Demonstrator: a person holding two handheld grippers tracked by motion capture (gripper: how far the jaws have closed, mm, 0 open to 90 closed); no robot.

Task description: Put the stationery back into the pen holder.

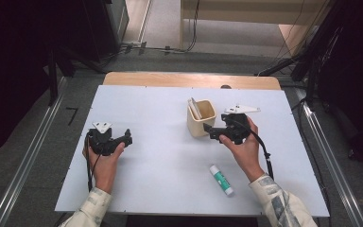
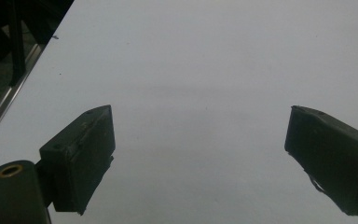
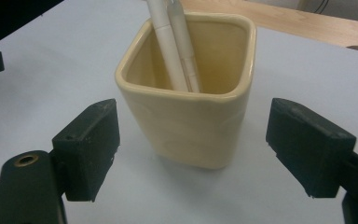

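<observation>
step: we judge approach to cream cup (image 3: 186, 116), near the table's (image 1: 146, 156) far edge, two white pens (image 3: 175, 44) inside | right gripper (image 3: 191, 149) jaws spread, bracketing the cup, nothing pinched | left gripper (image 2: 198, 154) spread, idle | next: advance, then close squarely on its walls

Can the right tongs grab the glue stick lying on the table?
Probably yes. The glue stick lies alone on the white table, just beside the right wrist, and the right tongs are open and hold nothing. They point at the cream cup, so the hand must turn back.
</observation>
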